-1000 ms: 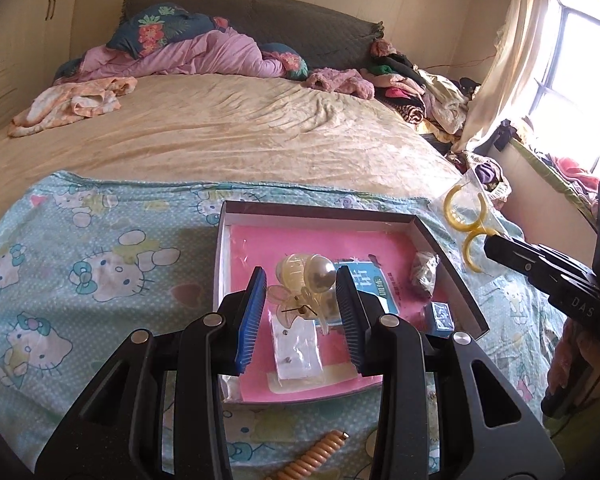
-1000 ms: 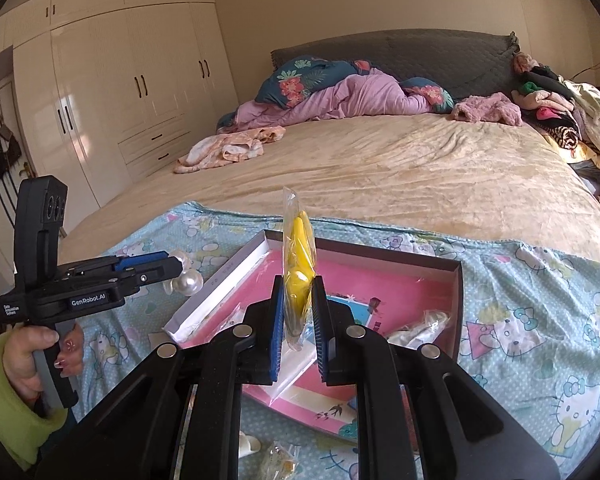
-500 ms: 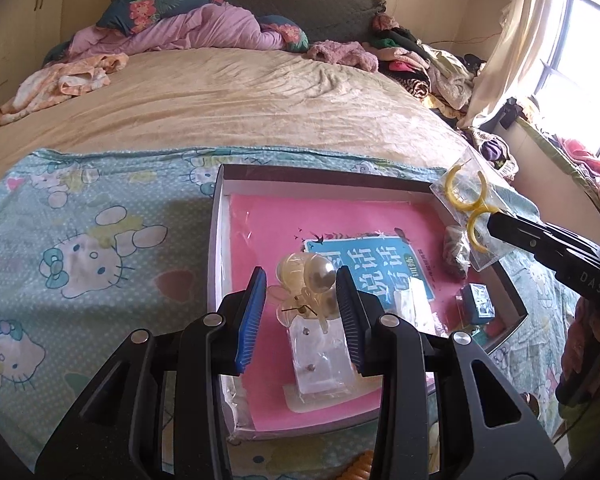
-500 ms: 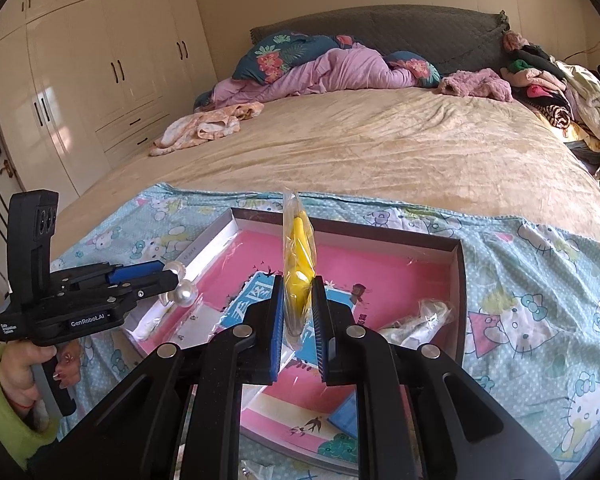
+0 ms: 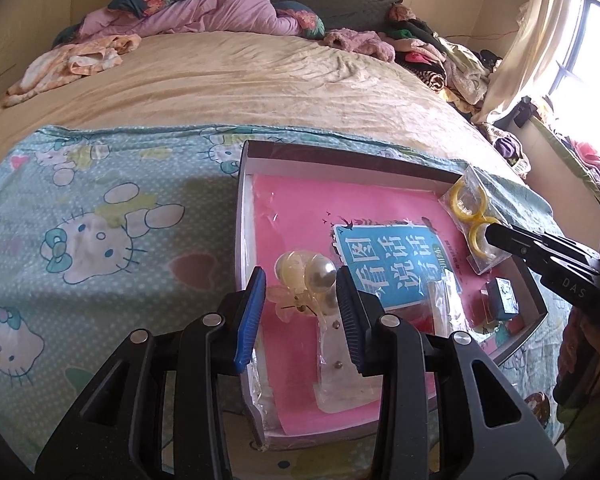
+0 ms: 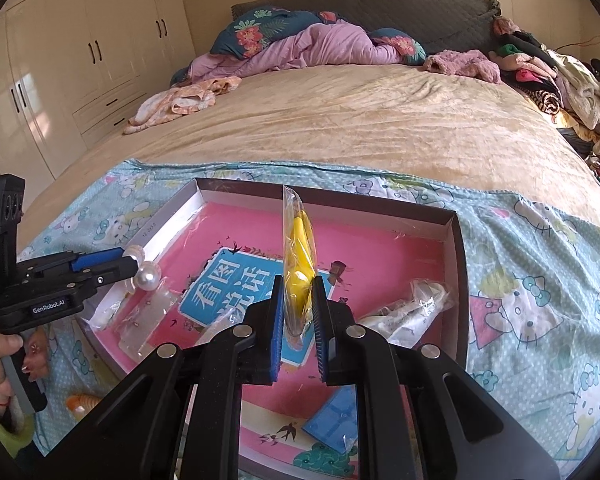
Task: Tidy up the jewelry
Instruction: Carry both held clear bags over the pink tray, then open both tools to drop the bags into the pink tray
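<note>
A shallow box (image 5: 244, 216) lined with a pink book lies on the Hello Kitty sheet. My left gripper (image 5: 302, 300) hangs over the box's near left part, shut on a pearl ornament (image 5: 320, 276) with a pale flower. The right wrist view shows the same left gripper (image 6: 130, 266) with the pearl ornament (image 6: 148, 278) sticking out past its tips. My right gripper (image 6: 296, 308) is shut on a clear bag of yellow rings (image 6: 298, 248), held upright over the middle of the box (image 6: 456, 264). From the left wrist view, that right gripper (image 5: 496, 236) and its bag of yellow rings (image 5: 468, 208) sit above the box's right side.
Inside the box lie a small blue box (image 5: 502, 304), a clear packet with studs (image 5: 340, 364) and crumpled plastic packets (image 6: 412, 312). An orange item (image 6: 82, 402) lies on the sheet by the box. Clothes are piled at the bed's far right (image 6: 540, 76); a wardrobe (image 6: 92, 52) stands left.
Both grippers have sunk and moved forward over the box, which now fills more of each view. Each still holds the same item; the jaws have not moved.
</note>
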The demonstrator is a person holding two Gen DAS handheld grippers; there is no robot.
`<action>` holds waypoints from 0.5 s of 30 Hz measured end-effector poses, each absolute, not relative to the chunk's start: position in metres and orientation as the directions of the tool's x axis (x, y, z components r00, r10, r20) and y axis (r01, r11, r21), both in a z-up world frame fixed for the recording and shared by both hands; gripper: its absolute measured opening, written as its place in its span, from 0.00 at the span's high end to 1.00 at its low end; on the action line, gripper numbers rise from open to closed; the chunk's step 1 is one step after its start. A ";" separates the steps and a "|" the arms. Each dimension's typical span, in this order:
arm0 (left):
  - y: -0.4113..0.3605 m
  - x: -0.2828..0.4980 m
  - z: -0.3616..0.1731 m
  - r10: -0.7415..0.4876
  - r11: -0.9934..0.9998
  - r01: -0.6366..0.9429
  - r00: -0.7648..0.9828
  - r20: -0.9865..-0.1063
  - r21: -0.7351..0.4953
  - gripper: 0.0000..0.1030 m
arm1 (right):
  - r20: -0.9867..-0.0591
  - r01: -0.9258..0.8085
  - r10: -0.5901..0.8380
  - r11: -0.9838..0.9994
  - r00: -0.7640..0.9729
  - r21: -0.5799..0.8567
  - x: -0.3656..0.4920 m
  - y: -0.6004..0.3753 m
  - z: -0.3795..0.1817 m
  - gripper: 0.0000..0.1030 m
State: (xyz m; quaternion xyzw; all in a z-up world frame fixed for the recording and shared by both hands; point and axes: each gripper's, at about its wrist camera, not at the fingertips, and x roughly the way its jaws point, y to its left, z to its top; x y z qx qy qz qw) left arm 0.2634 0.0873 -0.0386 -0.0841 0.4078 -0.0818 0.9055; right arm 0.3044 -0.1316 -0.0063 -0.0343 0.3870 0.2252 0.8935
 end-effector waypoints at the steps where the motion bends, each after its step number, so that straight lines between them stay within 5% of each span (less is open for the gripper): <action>1: 0.088 0.263 -0.039 -0.217 0.972 0.078 0.654 -0.725 -0.220 0.73 | -0.711 -0.426 0.369 0.899 0.598 0.107 0.305 -0.131 -0.008 0.88; 15: 0.085 0.255 -0.030 -0.201 0.977 0.084 0.671 -0.714 -0.195 0.70 | -0.747 -0.430 0.350 0.898 0.564 0.096 0.304 -0.120 -0.025 0.87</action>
